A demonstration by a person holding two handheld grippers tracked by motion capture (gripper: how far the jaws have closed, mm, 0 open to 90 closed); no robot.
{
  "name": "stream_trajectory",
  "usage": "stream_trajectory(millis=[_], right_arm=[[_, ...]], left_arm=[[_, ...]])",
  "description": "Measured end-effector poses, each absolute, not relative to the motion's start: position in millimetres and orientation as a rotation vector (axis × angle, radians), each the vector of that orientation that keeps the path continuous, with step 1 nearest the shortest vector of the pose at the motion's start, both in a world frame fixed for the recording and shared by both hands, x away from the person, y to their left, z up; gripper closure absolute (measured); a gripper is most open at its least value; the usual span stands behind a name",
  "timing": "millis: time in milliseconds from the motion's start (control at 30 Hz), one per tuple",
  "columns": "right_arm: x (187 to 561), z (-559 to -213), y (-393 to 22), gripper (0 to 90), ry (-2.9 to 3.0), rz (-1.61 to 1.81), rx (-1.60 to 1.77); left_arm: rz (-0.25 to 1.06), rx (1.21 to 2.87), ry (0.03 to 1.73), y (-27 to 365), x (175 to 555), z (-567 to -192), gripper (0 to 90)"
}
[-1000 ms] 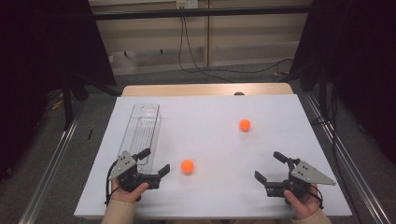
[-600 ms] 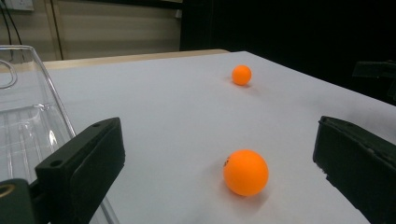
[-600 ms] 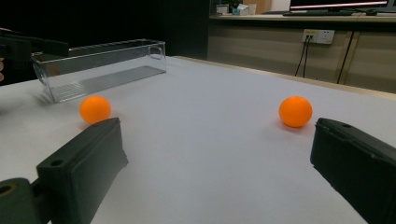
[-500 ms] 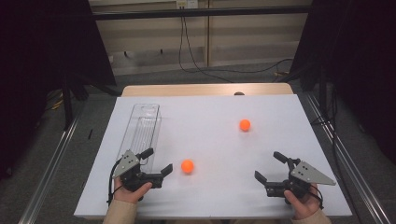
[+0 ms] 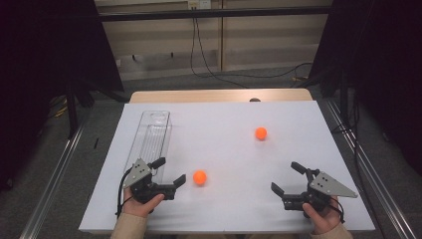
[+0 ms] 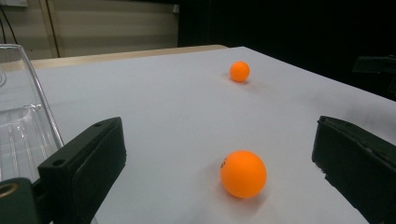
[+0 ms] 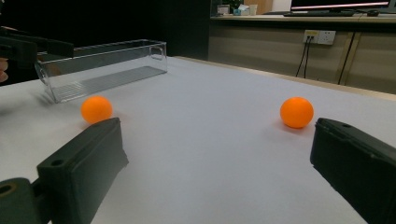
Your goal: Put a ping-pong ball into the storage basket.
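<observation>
Dim room with dark curtains hanging on both sides, a pale wall with cables trailing down at the back, and a wooden desk wearing a smooth matte white sheet over most of its top.

Two little orange balls are sitting on that sheet, both round, plain and slightly matte, ping-pong style. The near ball is lying toward the front, left of centre, and in the left gripper view it's resting between the two fingers' line of sight with a tiny dark mark on its side. The far ball is sitting well apart from it, further back and to the right, throwing a soft shadow.

Left of the near ball, a long clear plastic bin is lying lengthwise, narrow and rectangular, glossy walls with rounded corners and a ribbed-looking floor.

The left gripper is hovering just beside the bin's front end, pointing at the near ball, its blocky black fingers spread wide and gripping nothing. The right gripper is sitting near the front right edge, a grey three-cornered plate on top, its fingers also gaping apart with nothing between them. A hand in a tan sleeve is wrapping each handle.
</observation>
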State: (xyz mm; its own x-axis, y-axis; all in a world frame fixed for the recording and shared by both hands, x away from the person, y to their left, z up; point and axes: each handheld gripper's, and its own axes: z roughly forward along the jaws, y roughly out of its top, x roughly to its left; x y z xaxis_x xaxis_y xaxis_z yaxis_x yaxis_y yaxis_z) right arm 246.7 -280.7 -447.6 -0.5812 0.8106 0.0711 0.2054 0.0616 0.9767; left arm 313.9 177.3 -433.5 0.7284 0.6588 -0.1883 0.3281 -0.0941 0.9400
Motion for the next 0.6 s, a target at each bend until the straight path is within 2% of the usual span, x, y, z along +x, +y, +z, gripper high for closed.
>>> stream_trajectory(millis=[600], right_arm=[[246.7, -447.4, -280.5, 2.3, 1.837, 1.554, 1.007]], left_arm=[[0.303, 1.737, 0.791, 168.2, 315.2, -434.0, 3.4]])
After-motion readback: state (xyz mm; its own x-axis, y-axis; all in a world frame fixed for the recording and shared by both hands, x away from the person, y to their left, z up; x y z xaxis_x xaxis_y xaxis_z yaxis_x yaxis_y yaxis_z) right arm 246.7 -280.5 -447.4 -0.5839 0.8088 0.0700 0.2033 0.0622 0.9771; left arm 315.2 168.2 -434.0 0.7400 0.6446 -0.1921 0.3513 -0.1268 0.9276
